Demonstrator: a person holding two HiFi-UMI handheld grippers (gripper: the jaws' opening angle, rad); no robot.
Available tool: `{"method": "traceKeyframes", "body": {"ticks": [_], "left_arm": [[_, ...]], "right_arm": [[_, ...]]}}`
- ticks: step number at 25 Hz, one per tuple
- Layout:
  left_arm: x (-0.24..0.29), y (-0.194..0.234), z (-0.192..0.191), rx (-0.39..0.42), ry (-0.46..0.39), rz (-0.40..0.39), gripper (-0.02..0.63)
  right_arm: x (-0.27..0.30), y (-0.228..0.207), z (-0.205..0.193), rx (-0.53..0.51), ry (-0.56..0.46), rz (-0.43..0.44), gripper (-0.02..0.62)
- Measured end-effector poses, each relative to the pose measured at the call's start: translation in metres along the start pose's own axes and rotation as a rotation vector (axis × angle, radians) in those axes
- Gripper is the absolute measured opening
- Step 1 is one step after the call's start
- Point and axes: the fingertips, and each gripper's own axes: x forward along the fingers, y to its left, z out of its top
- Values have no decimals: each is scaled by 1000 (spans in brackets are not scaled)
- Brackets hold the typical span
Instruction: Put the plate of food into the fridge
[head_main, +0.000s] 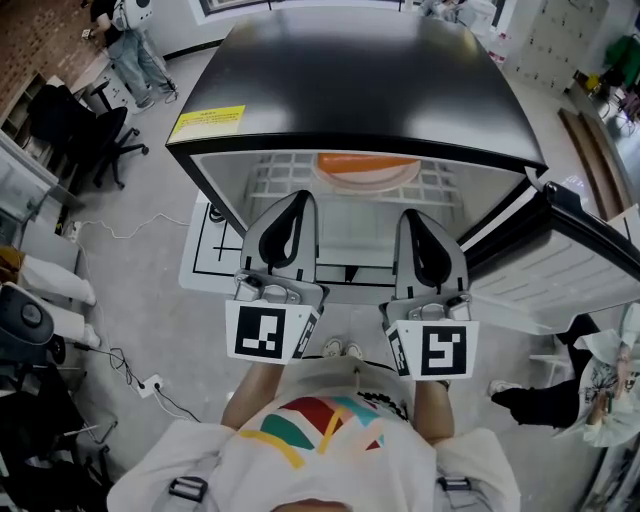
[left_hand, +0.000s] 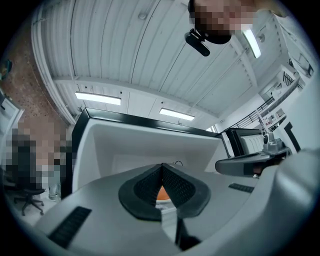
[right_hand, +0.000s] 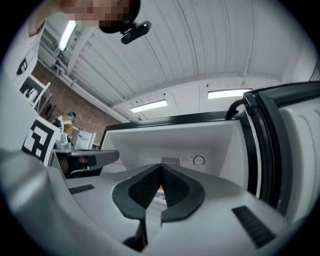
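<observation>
In front of the open fridge (head_main: 370, 90), the head view shows the left gripper (head_main: 303, 197) and the right gripper (head_main: 413, 216) side by side, both pointing into the cabinet. The plate (head_main: 366, 168) with its orange food already sits on the wire shelf (head_main: 268, 182), beyond the jaw tips and apart from them. The door (head_main: 565, 255) hangs open at the right.

In the left gripper view the jaws are pressed together with nothing held. A sliver of the orange plate (left_hand: 161, 193) shows far behind them.

In the right gripper view the jaws are likewise closed and empty, facing the white back wall and its dial (right_hand: 199, 160), with the door edge (right_hand: 265, 145) near on the right.

The placing looks done. What seems left is to draw both grippers clear and swing the door shut with the right one.
</observation>
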Motion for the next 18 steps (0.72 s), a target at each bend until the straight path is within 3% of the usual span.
{"method": "traceKeyframes", "body": {"ticks": [3, 18], "left_arm": [[-6, 1, -6, 17, 20, 6, 6], [-7, -1, -8, 33, 24, 8, 6]], "right_arm": [[-5, 4, -8, -59, 23, -8, 0], [-9, 5, -18, -70, 59, -13, 0]]}}
